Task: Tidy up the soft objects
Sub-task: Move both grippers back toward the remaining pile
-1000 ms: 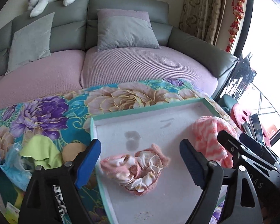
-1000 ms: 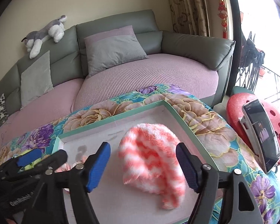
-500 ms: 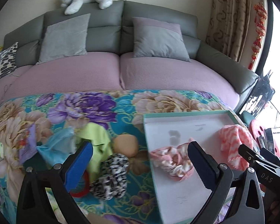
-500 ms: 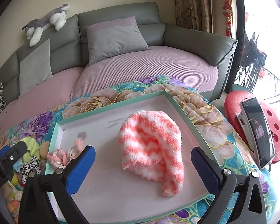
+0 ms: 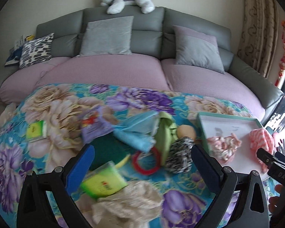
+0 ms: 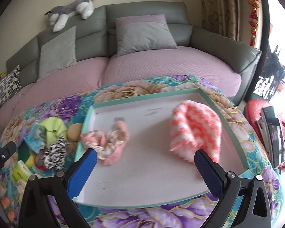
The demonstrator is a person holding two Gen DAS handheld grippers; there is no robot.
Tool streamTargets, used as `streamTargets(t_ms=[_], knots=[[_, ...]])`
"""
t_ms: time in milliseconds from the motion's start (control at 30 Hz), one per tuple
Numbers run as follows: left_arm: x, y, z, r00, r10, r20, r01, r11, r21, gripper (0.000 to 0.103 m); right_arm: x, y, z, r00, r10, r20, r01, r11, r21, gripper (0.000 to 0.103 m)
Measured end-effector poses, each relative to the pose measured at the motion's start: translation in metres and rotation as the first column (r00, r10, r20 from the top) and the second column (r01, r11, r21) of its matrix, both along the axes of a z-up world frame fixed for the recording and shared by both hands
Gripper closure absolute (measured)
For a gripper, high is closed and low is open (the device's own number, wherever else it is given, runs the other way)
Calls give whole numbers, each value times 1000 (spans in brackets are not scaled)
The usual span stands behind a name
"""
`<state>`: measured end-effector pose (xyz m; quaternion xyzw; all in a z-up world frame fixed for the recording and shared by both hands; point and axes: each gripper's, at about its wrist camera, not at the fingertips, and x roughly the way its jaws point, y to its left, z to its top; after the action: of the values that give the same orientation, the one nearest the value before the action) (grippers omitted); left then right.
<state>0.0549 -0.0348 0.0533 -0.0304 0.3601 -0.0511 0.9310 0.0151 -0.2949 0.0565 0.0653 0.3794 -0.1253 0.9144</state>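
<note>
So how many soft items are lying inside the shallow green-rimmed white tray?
2: a pink floral ruffled cloth near its left edge, a pink-and-white striped fluffy hat towards its right. None seems hidden.

1. Daylight came in from the window (image 6: 281, 60) at the right of my views; it was blown out to white there.
2. The sofa (image 5: 146, 38) beyond stayed evenly lit, with soft shadows only.
3. Near my left gripper, the clutter on the floral blanket (image 5: 53, 106) was smeared by motion blur.
4. Straight lines bowed toward the dark, vignetted corners.
</note>
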Motion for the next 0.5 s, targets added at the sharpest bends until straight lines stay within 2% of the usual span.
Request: streamTargets(t_ms=[167,500], knots=[[-9,41,-5,995,98,-17,-98,995,-7,2,6,39,0,996,88,-7,-88,996,6,0],[-12,86,-24,983,171,-68,-173,985,-19,2,25,110,-18,968,241,-73,-240,970,26,0]])
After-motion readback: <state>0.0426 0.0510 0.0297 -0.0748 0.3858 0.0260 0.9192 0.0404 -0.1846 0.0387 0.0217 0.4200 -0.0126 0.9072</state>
